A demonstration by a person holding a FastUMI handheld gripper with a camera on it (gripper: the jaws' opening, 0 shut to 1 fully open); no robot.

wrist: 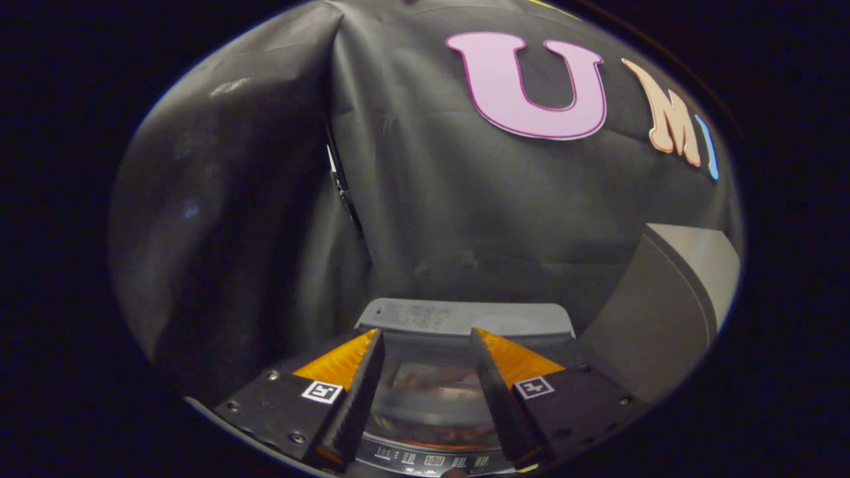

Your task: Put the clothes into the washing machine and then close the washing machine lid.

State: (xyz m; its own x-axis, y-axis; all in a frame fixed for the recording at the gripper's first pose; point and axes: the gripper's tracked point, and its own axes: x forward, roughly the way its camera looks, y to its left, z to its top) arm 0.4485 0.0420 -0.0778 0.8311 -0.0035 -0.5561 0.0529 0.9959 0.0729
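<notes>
A small top-loading washing machine [465,316] stands below me against the booth's black cloth wall, its grey rear edge just beyond my fingertips. Its dark-framed glass lid [431,392] lies flat between and under my fingers, and something reddish-orange, apparently clothes [435,380], shows dimly through the pane. The control panel [431,459] with small icons curves along the near rim. My gripper [426,333] hovers over the lid, open, with nothing between its fingers. I cannot tell whether the fingers touch the lid.
A large grey slanted surface [671,299] rises just right of the machine, close to my right finger. The black cloth wall [252,219] hangs close behind and to the left, with a fold in its corner.
</notes>
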